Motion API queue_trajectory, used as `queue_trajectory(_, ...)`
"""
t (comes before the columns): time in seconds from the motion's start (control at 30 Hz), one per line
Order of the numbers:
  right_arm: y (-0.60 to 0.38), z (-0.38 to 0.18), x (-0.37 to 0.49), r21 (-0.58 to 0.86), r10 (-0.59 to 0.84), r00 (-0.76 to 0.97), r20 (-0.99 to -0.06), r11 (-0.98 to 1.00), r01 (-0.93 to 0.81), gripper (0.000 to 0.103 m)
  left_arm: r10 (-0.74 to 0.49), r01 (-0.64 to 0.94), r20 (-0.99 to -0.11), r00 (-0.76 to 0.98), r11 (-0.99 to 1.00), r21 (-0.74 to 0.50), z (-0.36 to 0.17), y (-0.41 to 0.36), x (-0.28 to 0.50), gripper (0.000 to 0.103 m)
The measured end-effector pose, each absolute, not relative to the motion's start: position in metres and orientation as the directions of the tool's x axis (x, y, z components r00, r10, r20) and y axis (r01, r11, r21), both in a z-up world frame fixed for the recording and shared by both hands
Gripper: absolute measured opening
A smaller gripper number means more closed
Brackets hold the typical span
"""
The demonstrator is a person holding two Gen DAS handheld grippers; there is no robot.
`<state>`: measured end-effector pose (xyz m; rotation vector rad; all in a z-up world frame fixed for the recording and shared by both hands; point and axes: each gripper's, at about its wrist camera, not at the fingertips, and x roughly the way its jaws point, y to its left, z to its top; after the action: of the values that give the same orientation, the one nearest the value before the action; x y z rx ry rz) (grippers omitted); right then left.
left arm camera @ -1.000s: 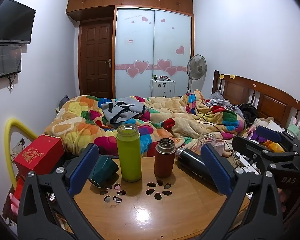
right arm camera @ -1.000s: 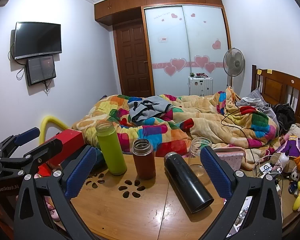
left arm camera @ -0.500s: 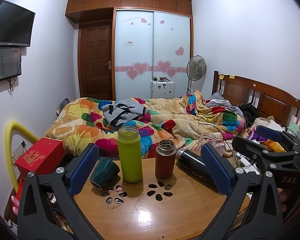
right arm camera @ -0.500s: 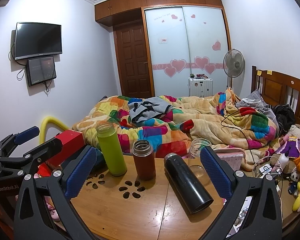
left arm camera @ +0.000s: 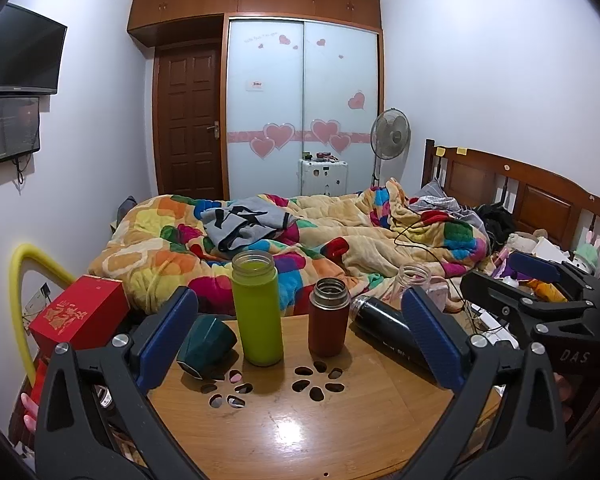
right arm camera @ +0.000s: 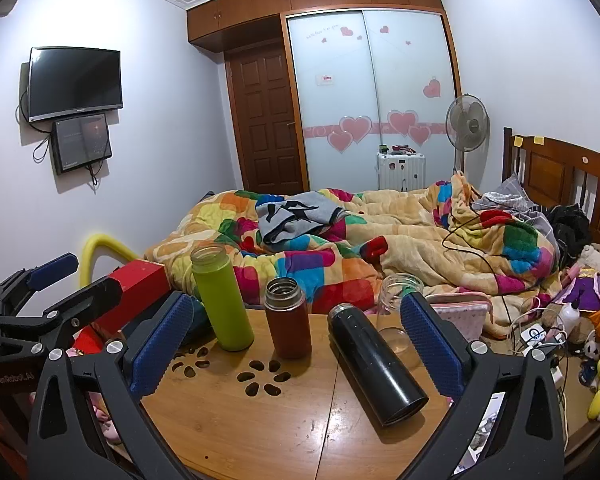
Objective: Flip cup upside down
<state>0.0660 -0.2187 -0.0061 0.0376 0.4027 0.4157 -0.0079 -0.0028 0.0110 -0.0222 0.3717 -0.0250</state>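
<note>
On the round wooden table (left arm camera: 284, 432) a dark green cup (left arm camera: 206, 345) lies on its side at the left. A lime green bottle (left arm camera: 257, 307) and a red-brown flask (left arm camera: 329, 317) stand upright, both without lids. A black flask (right arm camera: 376, 362) lies on its side, and a clear glass jar (right arm camera: 396, 312) stands behind it. My left gripper (left arm camera: 300, 336) is open and empty, above the near table edge. My right gripper (right arm camera: 296, 344) is open and empty, to the right of the left one. The green cup is mostly hidden in the right wrist view.
A red gift box (left arm camera: 80, 312) sits just left of the table. A bed with a colourful blanket (left arm camera: 300, 240) lies behind it. Flower-shaped cut-outs (left arm camera: 276, 384) pierce the table top. Toys, cables and clutter (right arm camera: 560, 320) crowd the right side. The right gripper shows in the left view (left arm camera: 540, 300).
The left gripper has drifted slightly left and back, so the green cup shows more fully beside its left finger. The right view is almost unchanged.
</note>
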Motion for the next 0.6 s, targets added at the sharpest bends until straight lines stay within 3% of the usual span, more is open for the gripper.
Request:
queue_trajectory(0.27, -0.218, -0.023, 0.078, 0.129, 0.403, 0.827, -0.393, 0.914, -0.384, 0.103, -0.045, 0.032, -0.399, 0.916, 0.999, -0.041, -0.004, 0.007, 0.017, 0.103)
queue_trajectory(0.6, -0.223, -0.058, 0.103, 0.145, 0.4, 0.79, -0.465, 0.915, -0.378, 0.103, 0.0, -0.017, -0.576, 0.818, 1.0, -0.025, -0.072, 0.046, 0.139, 0.103)
